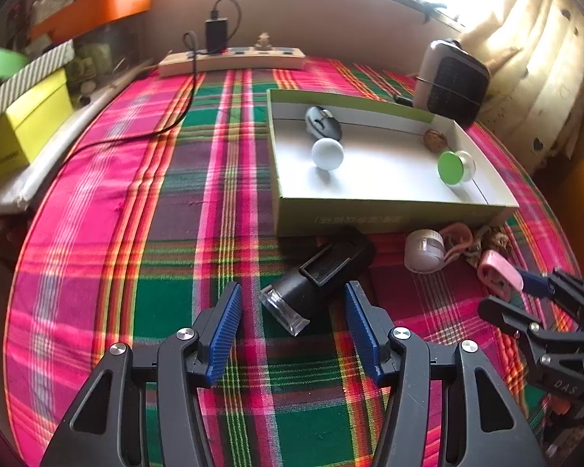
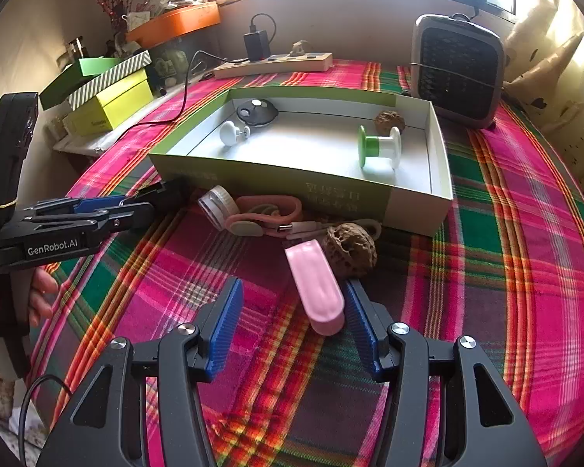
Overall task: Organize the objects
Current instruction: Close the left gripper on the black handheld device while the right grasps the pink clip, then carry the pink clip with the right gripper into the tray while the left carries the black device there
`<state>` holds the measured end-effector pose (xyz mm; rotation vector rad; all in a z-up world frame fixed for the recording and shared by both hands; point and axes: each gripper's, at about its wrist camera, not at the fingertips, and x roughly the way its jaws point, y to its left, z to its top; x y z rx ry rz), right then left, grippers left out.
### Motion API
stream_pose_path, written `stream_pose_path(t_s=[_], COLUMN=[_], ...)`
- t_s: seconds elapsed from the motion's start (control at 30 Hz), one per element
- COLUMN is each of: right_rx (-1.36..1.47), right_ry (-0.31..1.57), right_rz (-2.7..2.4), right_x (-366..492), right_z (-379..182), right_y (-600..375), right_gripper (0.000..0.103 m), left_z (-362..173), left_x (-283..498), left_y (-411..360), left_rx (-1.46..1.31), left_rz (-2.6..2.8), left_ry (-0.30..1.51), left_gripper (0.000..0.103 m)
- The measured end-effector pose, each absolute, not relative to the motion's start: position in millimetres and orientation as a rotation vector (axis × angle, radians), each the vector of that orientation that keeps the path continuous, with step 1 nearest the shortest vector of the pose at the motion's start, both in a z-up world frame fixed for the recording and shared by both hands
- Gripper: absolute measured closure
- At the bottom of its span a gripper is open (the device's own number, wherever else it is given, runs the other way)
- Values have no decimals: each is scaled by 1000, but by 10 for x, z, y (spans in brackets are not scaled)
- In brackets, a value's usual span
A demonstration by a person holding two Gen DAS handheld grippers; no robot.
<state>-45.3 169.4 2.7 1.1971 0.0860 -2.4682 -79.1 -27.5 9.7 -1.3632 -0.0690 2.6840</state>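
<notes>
plaid cloth [image 1: 144, 202] covers the counter under a sunlit window. left claw [image 1: 292, 311] stands apart around a black pocket microscope [image 1: 315, 276] lying near the open box [image 1: 393, 216], pads not touching. right claw [image 2: 294, 309] is apart too, a pink clip [image 2: 315, 288] lying between its fingers beside a walnut [image 2: 350, 247].

Left gripper [image 1: 292, 303]: we hold it tilted downward, jaws apart, blue pads [image 1: 226, 330] pressing on nothing.
Right gripper [image 2: 292, 303]: we hold it tilted downward too, jaws apart, nothing clamped.
Left hand [image 2: 39, 292]: our fingers wrap the gripper's handle.
</notes>
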Motion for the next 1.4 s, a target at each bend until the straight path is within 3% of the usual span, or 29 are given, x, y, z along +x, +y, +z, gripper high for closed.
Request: stream_pose_path(t_s=[0.27,0.47,0.8,0.87,1.17,1.4], right_rx=[1191,1199,1212,1214,1222,1220], right_ry=[102,125,175,179,163,163], right_rz=[-2453,-2472,-2516,-2522,-2551,-2550], right_x=[-456,-470,-512,-519,-541,-529], right_z=[25,25,17,18,25,24], right_y=[1667,1625,1559,1559,1609,1617], right_gripper=[62,62,63,67,83,84], left_z=[126,160,91,95,102,111], left_x=[-845,-905,-930,-930,-915,-895], left_y=[-183,-100,-40,-52,-30,-20], left_rx=[-1317,-1273,-1294,-1295,-1298,-1302], left_rz=[2649,2619,2583,2583,2600,2608], left_ry=[61,153,119,106,91,80], left_gripper=[50,50,50,51,70,77])
